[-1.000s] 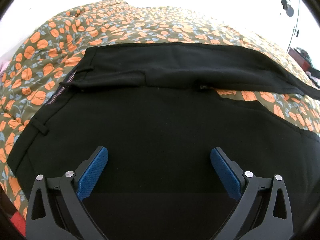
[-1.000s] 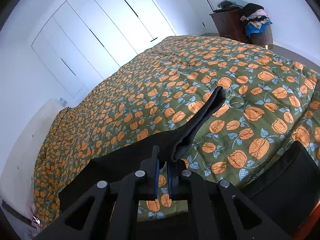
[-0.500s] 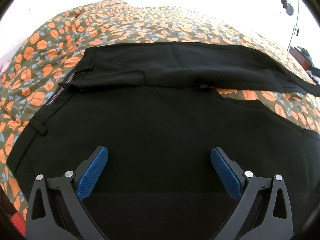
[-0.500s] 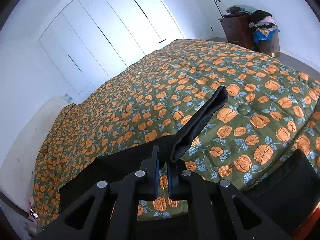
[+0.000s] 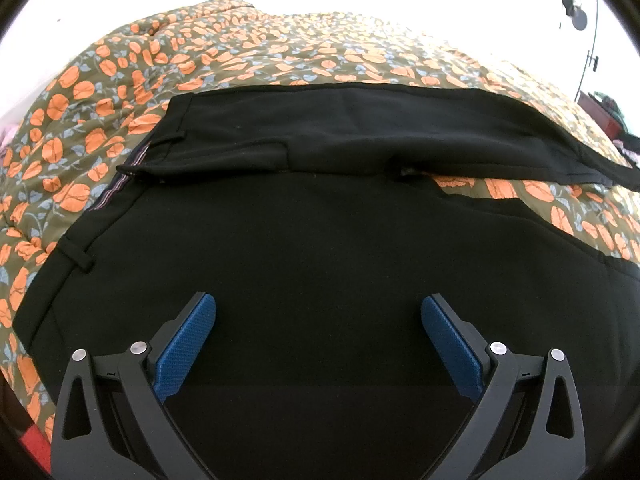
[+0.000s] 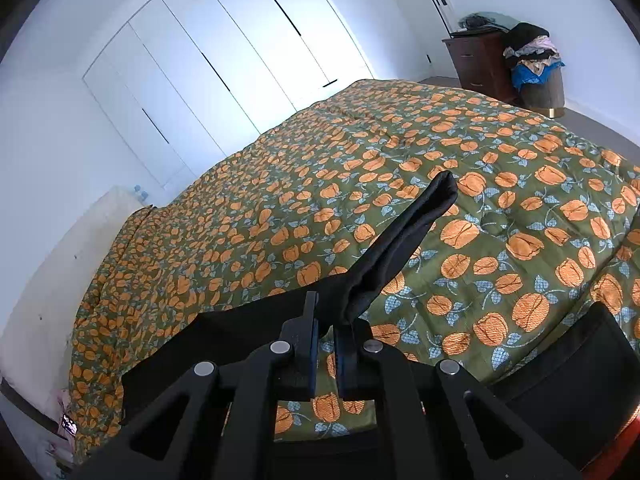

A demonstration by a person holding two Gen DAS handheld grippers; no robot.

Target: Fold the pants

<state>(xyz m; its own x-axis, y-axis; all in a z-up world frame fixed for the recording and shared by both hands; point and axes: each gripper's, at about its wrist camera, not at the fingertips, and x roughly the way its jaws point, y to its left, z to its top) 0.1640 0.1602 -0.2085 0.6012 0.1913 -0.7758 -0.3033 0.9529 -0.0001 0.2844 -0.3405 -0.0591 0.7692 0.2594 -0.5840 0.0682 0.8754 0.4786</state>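
Observation:
Black pants (image 5: 320,240) lie spread on the flowered bedspread (image 5: 240,48), waistband with belt loops to the left, the far leg running off to the right. My left gripper (image 5: 318,320) hovers open over the near part of the pants, nothing between its blue pads (image 5: 188,344). In the right wrist view my right gripper (image 6: 327,320) is shut on the end of one black pant leg (image 6: 400,240), which it holds lifted off the bed; the free tip of the leg sticks up and away past the fingers.
The bedspread (image 6: 360,180) covers a wide bed. White closet doors (image 6: 220,60) stand behind it. A dark wooden dresser (image 6: 476,64) and a basket heaped with clothes (image 6: 536,68) are at the far right corner. A second black pant part (image 6: 568,360) lies at lower right.
The right gripper has shifted slightly with the leg end held; the leg's tip now shows a bit further right in its view. The left gripper has stayed still.

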